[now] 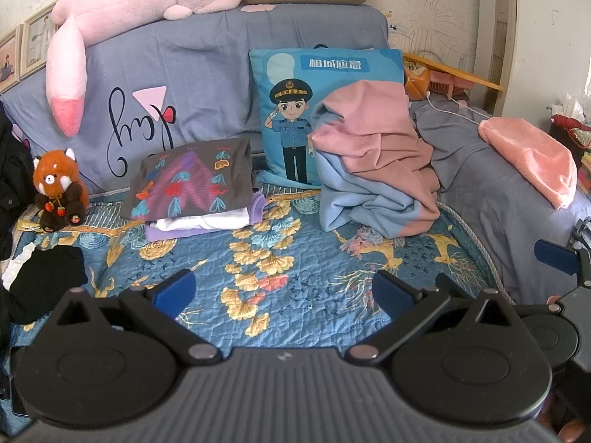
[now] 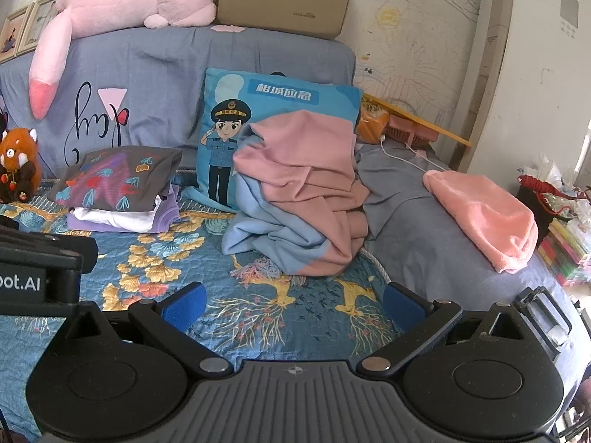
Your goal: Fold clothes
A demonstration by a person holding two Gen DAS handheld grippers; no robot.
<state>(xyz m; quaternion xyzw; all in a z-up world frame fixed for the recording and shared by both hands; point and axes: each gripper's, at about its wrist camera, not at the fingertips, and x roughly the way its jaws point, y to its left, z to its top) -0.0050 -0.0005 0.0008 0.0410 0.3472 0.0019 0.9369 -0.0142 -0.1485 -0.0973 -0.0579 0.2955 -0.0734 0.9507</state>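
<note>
Currently between garments: left gripper and right gripper wide open, empty; next, grab the crumpled pink-blue cloth.

**Open quilt ahead, clutter at the back**

We saw a bare stretch of blue floral quilt straight ahead of both open sets of jaws. Behind it stood a folded stack of clothes to the left and a crumpled pink-and-blue blanket to the right, with a gap between them. A black garment lay at the left edge.
</note>
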